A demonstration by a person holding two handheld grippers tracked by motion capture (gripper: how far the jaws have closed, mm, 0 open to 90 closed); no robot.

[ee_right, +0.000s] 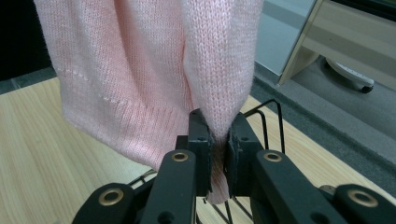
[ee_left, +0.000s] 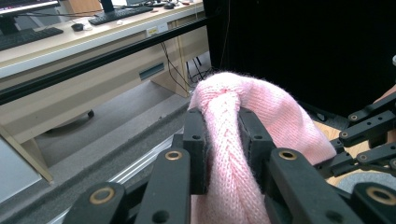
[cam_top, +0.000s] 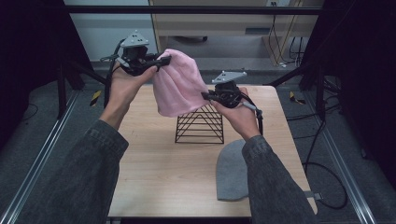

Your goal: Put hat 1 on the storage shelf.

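- A pink hat [cam_top: 180, 84] hangs in the air over a black wire rack [cam_top: 200, 125] on the tabletop [cam_top: 159, 163], stretched between both hands.
- Left tongs [cam_top: 164, 59] pinch its bunched top edge; right tongs [cam_top: 207, 96] are clamped on a lower fold, apparently to spread the knit for draping on the rack.
- A grey hat [cam_top: 232, 170] lies flat near the right sleeve.
- No readable label or writing.
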